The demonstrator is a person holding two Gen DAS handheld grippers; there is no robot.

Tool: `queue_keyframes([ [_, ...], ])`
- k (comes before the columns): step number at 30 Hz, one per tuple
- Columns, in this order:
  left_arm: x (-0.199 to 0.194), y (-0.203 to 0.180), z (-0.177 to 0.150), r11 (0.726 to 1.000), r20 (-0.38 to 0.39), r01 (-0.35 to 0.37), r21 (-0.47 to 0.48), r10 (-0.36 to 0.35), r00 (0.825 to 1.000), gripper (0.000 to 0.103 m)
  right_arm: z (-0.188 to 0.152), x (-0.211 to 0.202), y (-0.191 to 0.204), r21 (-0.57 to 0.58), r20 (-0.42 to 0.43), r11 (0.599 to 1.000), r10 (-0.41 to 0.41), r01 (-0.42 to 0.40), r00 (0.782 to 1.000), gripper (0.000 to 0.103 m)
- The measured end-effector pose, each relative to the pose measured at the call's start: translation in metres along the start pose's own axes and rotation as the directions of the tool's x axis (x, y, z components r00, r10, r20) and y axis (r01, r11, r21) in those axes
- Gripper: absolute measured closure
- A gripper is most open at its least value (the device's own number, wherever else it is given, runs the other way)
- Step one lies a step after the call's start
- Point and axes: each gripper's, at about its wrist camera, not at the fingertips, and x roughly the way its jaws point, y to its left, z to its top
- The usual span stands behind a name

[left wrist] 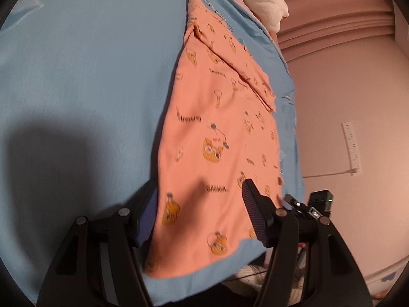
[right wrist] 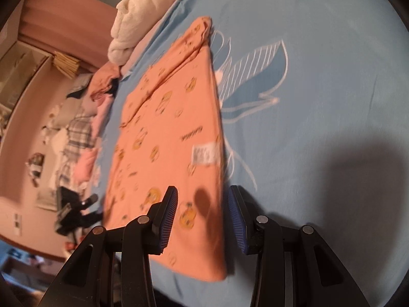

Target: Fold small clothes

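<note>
A small salmon-orange garment point(left wrist: 217, 133) printed with yellow cartoon figures lies flat and folded on the light blue bed sheet point(left wrist: 89, 76). My left gripper point(left wrist: 199, 204) is low over its near end, open. Its two blue-padded fingers straddle the cloth, one at each side edge, without pressing it. In the right wrist view the same garment point(right wrist: 168, 133) shows a white label point(right wrist: 204, 154) near its right edge. My right gripper point(right wrist: 202, 212) also stands open over the near end, with cloth lying between its fingers point(right wrist: 168, 212) and a gap to the right pad.
A white blanket point(right wrist: 133, 18) is heaped at the far end of the bed. More clothes point(right wrist: 102, 84) lie piled along the bed's left side. The sheet carries a white leaf drawing point(right wrist: 255, 76). A pink wall point(left wrist: 345, 89) lies past the bed edge.
</note>
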Motion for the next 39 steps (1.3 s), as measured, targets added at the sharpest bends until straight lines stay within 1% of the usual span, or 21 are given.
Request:
queue_keyframes([
  [3,-0.006,0.004,-0.005,1.0,0.005,0.021,-0.02,-0.021,1.0,0.04,-0.006,0.001,0.005,-0.019,-0.028,1.0,0.007,-0.008,1.0,0.062],
  [5,-0.009,0.004,-0.007,0.999,0.005,0.023,-0.022,-0.023,1.0,0.04,-0.007,0.002,0.007,-0.033,-0.051,0.999,0.007,-0.008,0.999,0.062],
  [11,-0.001,0.004,-0.003,0.999,-0.01,0.042,-0.02,-0.042,0.999,0.04,-0.011,0.009,0.005,-0.028,-0.067,0.999,0.044,-0.046,0.997,0.062],
  [14,0.006,-0.001,0.001,0.999,-0.026,0.043,-0.001,-0.043,0.999,0.04,-0.005,0.015,0.006,-0.027,-0.066,0.998,0.062,-0.064,0.996,0.062],
  [18,0.015,-0.005,0.005,0.999,-0.045,0.042,0.018,-0.041,0.998,0.04,0.008,0.025,0.012,-0.044,-0.076,0.997,0.066,-0.07,0.995,0.062],
  [24,0.022,-0.008,0.008,0.998,-0.057,0.05,0.023,-0.049,0.997,0.04,0.021,0.035,0.015,-0.06,-0.087,0.995,0.08,-0.085,0.993,0.062],
  [29,0.032,-0.016,0.015,0.999,-0.071,0.038,0.033,-0.036,0.997,0.04,0.025,0.038,0.016,-0.062,-0.093,0.994,0.081,-0.087,0.992,0.062],
  [32,0.041,-0.023,0.018,0.998,-0.083,0.024,0.059,-0.019,0.996,0.04,0.027,0.039,0.016,-0.054,-0.09,0.994,0.088,-0.093,0.992,0.062],
  [35,0.044,-0.027,0.015,0.997,-0.085,0.008,0.08,-0.002,0.996,0.04,0.026,0.037,0.014,-0.056,-0.082,0.994,0.092,-0.097,0.992,0.062],
  [39,0.044,-0.028,0.011,0.997,-0.077,0.013,0.077,-0.007,0.997,0.041,0.019,0.034,0.014,-0.06,-0.073,0.993,0.097,-0.101,0.993,0.062],
])
